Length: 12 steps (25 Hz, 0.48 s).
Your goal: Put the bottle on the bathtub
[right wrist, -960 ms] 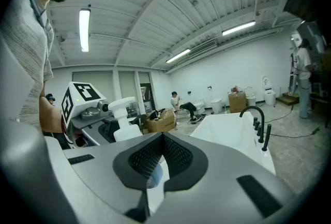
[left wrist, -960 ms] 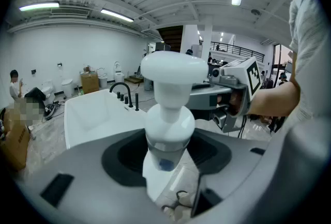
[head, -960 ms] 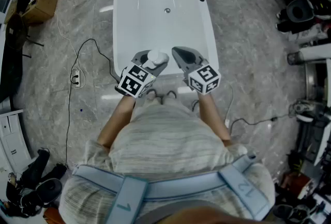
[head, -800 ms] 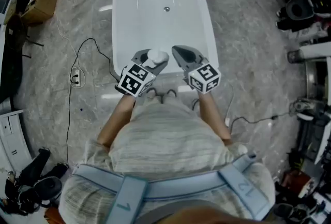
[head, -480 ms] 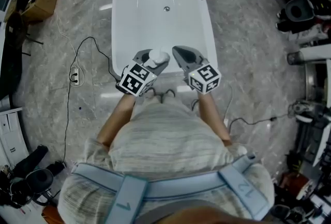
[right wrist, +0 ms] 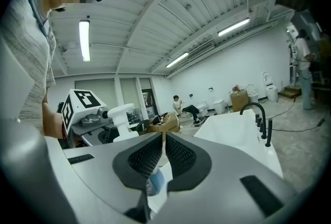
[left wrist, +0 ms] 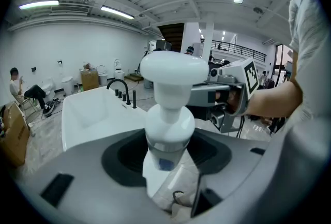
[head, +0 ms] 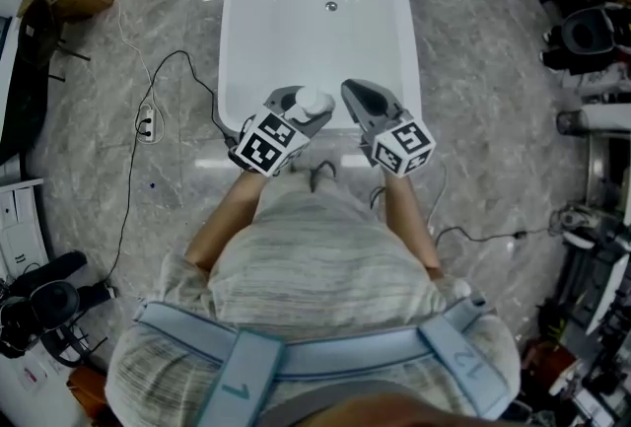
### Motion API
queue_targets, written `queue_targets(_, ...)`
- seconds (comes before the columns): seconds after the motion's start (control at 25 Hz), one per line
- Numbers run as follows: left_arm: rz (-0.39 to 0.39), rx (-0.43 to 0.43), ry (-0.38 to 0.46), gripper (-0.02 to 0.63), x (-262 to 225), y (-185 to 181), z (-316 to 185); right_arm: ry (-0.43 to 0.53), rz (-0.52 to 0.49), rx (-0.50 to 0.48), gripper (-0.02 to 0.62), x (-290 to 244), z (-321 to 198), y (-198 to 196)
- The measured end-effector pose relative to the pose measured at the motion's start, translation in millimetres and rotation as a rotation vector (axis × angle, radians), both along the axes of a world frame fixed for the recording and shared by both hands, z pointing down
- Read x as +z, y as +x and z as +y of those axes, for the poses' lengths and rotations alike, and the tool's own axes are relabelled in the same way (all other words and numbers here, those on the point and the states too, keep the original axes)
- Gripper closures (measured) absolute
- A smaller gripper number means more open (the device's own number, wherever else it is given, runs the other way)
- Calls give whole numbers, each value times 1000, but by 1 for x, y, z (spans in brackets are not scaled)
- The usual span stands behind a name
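The left gripper [head: 297,111] has its jaws spread wide around a white pump bottle [left wrist: 169,130], the pads pressing on the round body just under the shoulder; the right gripper [right wrist: 162,151] is closed with nothing between its jaws and hovers just beside it. The bottle stands roughly upright in that grip, over the near end of the bathtub [head: 229,50] and not yet resting on it. It looks like smooth, glossy plastic, so I judge it slippery, stiff enough not to crumple, and probably light to middling in weight, though how full it is I cannot tell. The broad pump head makes it top-heavy. The body is the right place to hold; the thin neck or the head would let it swing. The tub's rim is narrow and rounded, so it needs setting down squarely.
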State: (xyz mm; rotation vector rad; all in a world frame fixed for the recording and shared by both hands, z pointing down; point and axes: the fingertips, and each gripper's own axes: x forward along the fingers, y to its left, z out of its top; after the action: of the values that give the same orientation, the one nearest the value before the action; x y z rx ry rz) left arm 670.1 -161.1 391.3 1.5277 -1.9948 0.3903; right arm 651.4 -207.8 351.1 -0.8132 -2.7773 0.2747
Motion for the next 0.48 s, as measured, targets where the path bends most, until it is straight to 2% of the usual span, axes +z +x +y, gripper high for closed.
queue_targets(0.2, 0, 0, -24, 365, 4, 7, 11, 39, -17, -30, 592, 1, 8, 1)
queue_targets(0.48, 4, -13, -23, 365, 2, -12, 42, 57, -15, -59, 592, 1, 45, -14)
